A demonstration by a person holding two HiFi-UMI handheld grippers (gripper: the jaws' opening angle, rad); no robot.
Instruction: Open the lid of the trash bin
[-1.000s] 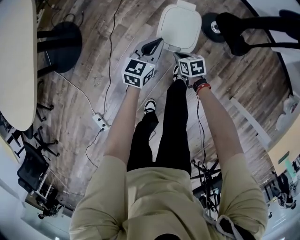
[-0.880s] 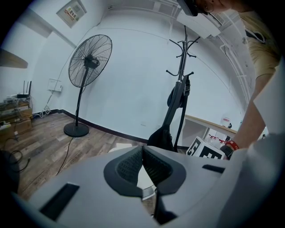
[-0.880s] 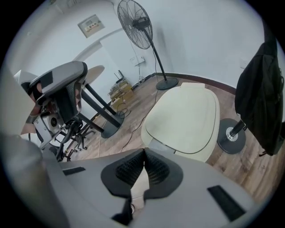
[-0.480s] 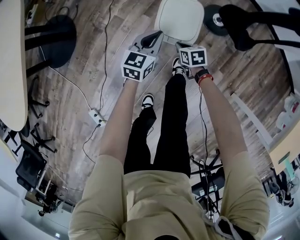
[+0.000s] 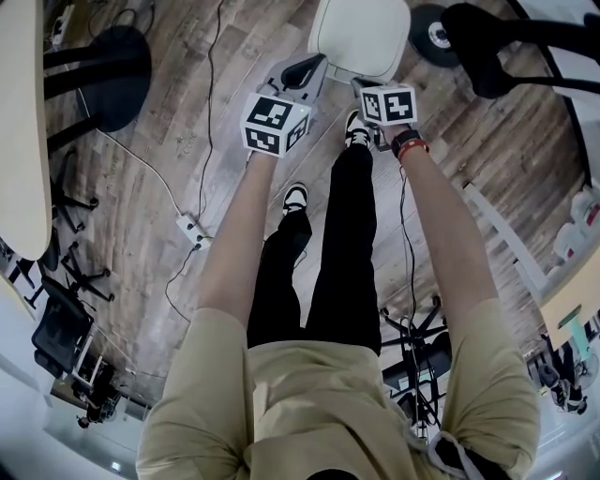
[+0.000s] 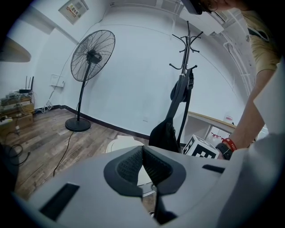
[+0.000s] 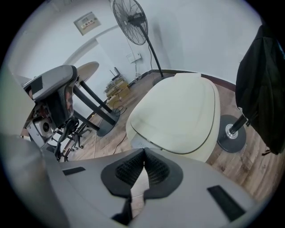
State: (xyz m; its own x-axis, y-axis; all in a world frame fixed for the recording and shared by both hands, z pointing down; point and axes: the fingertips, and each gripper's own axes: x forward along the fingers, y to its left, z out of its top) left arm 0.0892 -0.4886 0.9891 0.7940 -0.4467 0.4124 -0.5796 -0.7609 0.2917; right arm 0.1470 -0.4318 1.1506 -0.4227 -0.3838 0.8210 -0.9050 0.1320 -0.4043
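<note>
**A:** The left gripper (image 5: 302,73): where is it in the head view?

**B:** Held out over the wooden floor (image 5: 187,141), with its tip at the near-left edge of the trash bin (image 5: 361,37). The right gripper (image 5: 364,89) is just beside it at the bin's near edge, marker cube facing up. The bin stands just ahead of the person's forward shoe (image 5: 356,136), and the coat rack's round base (image 5: 431,39) is to its right.

**A:** And the lid (image 5: 364,26)?

**B:** Down, flat on the bin.

**A:** The left gripper view?

**B:** The left gripper (image 6: 142,151) has its ribbed pads (image 6: 129,167) pressed together at the tips, with nothing between them. Past them a piece of the cream bin (image 6: 119,143) shows. Further off are the coat rack (image 6: 187,58), with a dark bag (image 6: 165,133) hanging on it, and a standing fan (image 6: 92,55) by the wall.

**A:** The right gripper view?

**B:** The right gripper (image 7: 144,154) is pinched together too, and empty. The lid (image 7: 178,111) fills the middle of the view just beyond the jaws, lying closed. I cannot tell whether the tips touch it.
</note>
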